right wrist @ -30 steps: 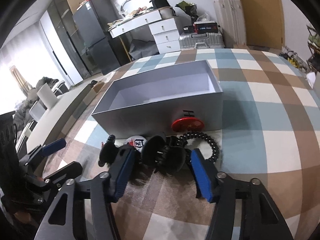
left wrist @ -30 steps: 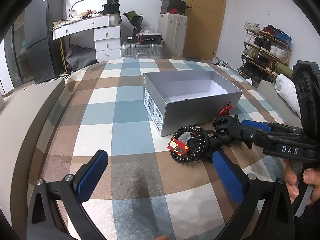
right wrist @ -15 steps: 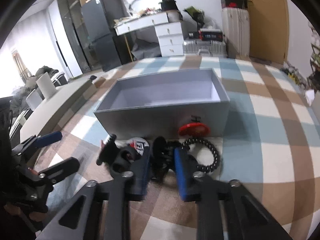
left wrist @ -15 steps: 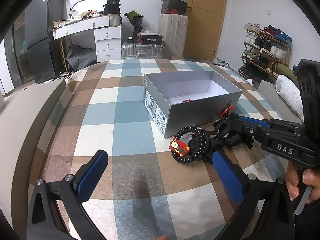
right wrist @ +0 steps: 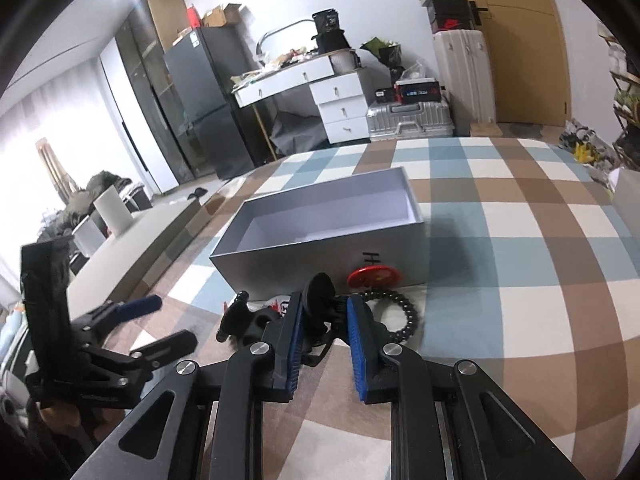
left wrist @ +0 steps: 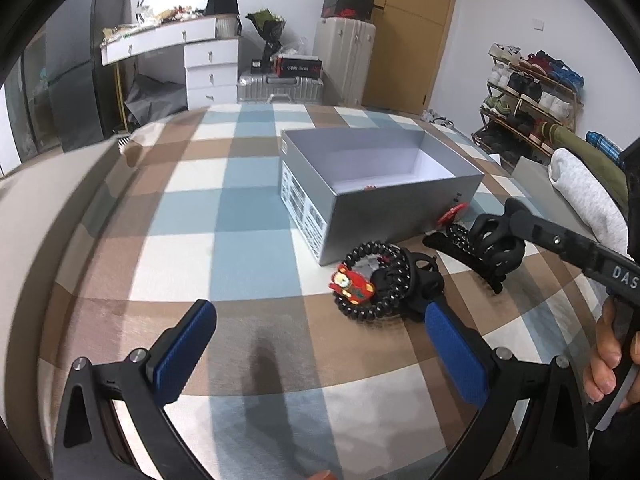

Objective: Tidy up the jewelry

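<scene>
Right wrist view, tool (right wrist: pixel 322 320) clamping black hair claw (right wrist: pixel 320 308), upright.

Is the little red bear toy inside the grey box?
No, the red bear toy lies on the checked cloth outside the grey box.

Walls: plain white wall (left wrist: pixel 500 8).
Door: tall brown wooden door (left wrist: pixel 408 32), closed.
Desk: white desk with three drawers (left wrist: pixel 208 68), its top cluttered.
Fridge: dark grey two-door fridge (right wrist: pixel 200 100) left of the desk.
Luggage: silver ribbed hard-shell suitcase (left wrist: pixel 280 88) lying flat; white upright suitcase (left wrist: pixel 344 60) with stacked shoeboxes on top.
Shoe rack: open rack of shoes (left wrist: pixel 528 96) by the right wall.
Surface: blue, brown and white checked cloth (left wrist: pixel 240 220).
Light: bright daylight through pale curtains (right wrist: pixel 48 120).
</scene>
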A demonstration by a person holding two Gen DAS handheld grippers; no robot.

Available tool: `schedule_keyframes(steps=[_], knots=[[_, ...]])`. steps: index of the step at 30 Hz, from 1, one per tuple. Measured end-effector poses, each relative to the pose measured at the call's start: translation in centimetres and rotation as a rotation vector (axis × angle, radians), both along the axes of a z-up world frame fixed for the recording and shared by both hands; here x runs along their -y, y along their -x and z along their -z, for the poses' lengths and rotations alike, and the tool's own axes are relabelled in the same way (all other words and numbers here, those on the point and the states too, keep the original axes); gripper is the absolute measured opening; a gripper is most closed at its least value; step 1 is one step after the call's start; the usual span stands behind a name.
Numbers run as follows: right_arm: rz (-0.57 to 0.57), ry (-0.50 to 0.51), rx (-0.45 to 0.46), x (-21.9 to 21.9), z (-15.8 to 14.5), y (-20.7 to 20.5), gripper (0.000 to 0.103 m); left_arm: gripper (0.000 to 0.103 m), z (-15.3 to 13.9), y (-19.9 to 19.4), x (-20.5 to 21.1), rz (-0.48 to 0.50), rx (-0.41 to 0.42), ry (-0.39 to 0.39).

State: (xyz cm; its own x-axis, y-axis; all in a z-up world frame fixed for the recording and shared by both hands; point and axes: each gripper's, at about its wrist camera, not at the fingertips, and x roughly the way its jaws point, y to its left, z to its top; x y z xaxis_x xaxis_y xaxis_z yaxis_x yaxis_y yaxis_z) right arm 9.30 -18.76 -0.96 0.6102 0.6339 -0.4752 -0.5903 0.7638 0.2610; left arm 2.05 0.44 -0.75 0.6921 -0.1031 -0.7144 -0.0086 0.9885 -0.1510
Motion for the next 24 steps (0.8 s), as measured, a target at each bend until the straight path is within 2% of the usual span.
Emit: schedule_keyframes(steps=[7, 12, 17, 20, 24], knots=[[0.006, -0.024, 0.001, 0.9, -0.2, 0.3, 0.020, 0.102, -0.1, -0.1, 0.7, 0.018, -0.008, 0.041], [0.012, -0.031, -0.003, 1.6, -0.2, 0.2, 0.020, 0.102, -0.2, -0.1, 1.7, 0.031, -0.002, -0.060], [0.018, -0.037, -0.009, 2.1, -0.3, 0.1, 0.020, 0.101, 0.1, -0.5, 0.8, 0.000, -0.022, -0.093], [0.019, -0.040, -0.009, 2.4, -0.4, 0.2, 0.020, 0.101, 0.4, -0.9, 0.8, 0.013, -0.052, -0.097], [0.023, -0.049, -0.016, 2.7, -0.5, 0.1, 0.020, 0.092, 0.8, -1.5, 1.5, 0.036, -0.069, -0.146]])
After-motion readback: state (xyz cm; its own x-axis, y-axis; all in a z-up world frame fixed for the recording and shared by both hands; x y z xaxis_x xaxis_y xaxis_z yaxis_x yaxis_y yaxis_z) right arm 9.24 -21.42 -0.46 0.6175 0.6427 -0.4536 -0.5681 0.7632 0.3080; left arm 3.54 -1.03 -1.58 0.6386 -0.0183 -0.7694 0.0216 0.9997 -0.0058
